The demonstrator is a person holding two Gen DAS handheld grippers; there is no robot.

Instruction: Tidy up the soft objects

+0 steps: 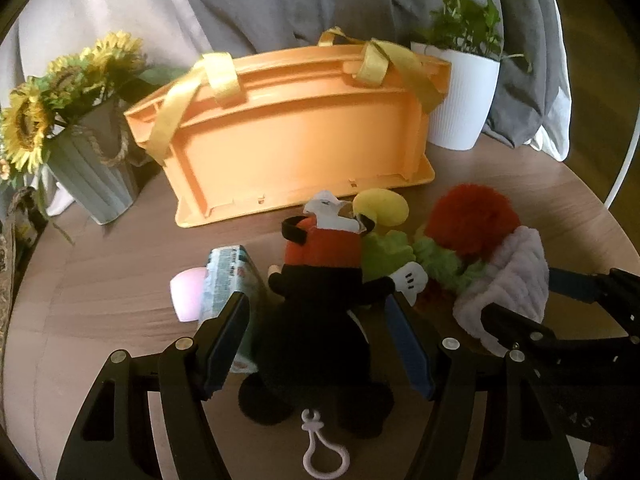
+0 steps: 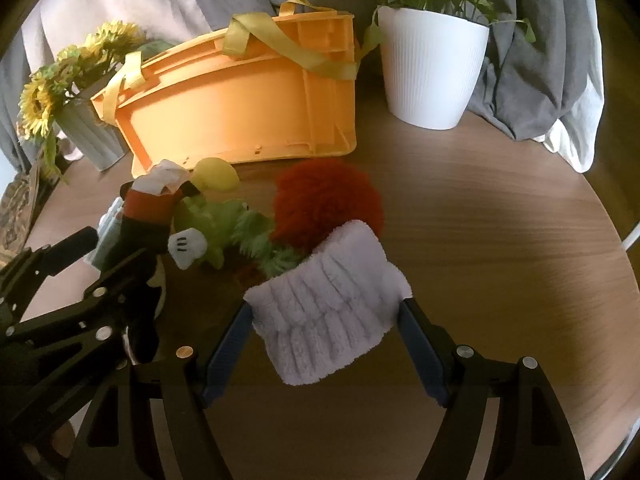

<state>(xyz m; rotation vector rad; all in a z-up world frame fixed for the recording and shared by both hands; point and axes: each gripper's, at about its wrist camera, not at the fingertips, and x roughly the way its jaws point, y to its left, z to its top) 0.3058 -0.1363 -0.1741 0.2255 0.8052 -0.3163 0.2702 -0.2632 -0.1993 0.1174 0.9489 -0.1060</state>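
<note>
A black mouse plush (image 1: 320, 320) with red shorts lies on the round wooden table between the fingers of my left gripper (image 1: 318, 310), which is open around it; it also shows in the right wrist view (image 2: 144, 224). My right gripper (image 2: 326, 312) is open around a fluffy white cloth (image 2: 332, 312), also seen in the left wrist view (image 1: 508, 276). A green plush (image 2: 216, 224), a red pompom (image 2: 328, 200) and a yellow soft piece (image 2: 216, 174) lie between them. An orange basket (image 1: 296, 136) with yellow straps stands behind, seen too in the right wrist view (image 2: 240, 108).
A tissue pack (image 1: 228, 280) and a pink object (image 1: 186, 294) lie left of the plush. A grey pot of sunflowers (image 1: 92, 176) stands at the back left, a white plant pot (image 2: 432, 72) at the back right. Grey cloth hangs behind.
</note>
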